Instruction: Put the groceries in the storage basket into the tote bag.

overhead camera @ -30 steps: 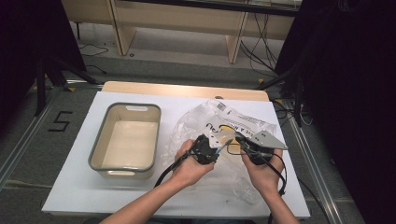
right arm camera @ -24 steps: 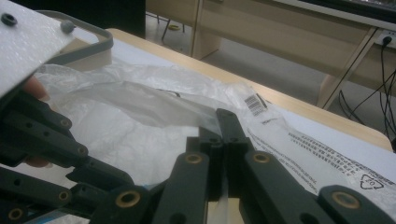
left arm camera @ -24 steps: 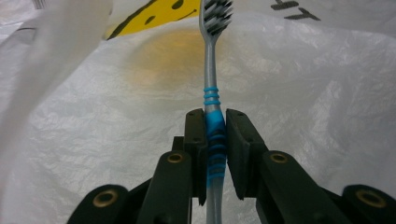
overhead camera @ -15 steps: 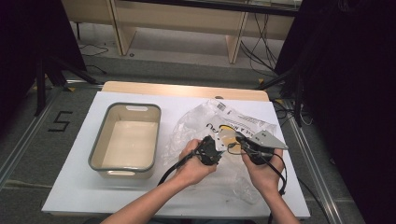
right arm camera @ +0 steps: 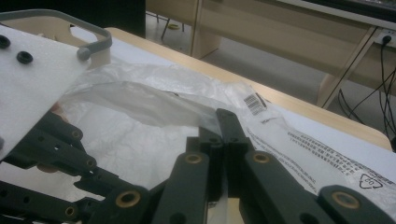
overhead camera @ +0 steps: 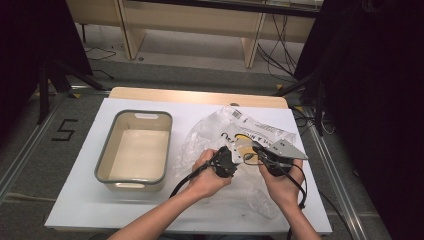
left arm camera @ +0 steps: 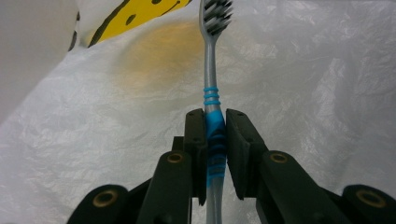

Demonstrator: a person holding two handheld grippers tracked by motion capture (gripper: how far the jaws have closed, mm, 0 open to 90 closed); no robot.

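From the high view, I have both tools working over the crinkled clear plastic bag (overhead camera: pixel 235 150), which lies on the right half of the white-topped desk (overhead camera: pixel 80 210), toward its near edge. The left gripper (overhead camera: pixel 231 161) and right gripper (overhead camera: pixel 260 152) meet just beside each other at the bag's middle. The beige rectangular bin with a grey rim (overhead camera: pixel 134 151) sits empty on the left half, well apart from the bag.

In the left gripper view, my 2 jaws are clamped on the blue ribbed grip of a grey-and-blue plastic toothbrush (left arm camera: pixel 211 93), bristles pointing away over the bag's yellow print (left arm camera: pixel 135 16). The hold looks centred and straight.

In the right gripper view, my jaws are pressed together on a fold of the bag's film (right arm camera: pixel 154 105), lifting it into a raised lip; the bin's rim (right arm camera: pixel 70 21) shows beyond.

I judge the step in hand is drawing the toothbrush clear of the bag. To do it well, I would keep the right pinch steady and taut, pull the brush along its own length, and avoid snagging the bristles on loose film.
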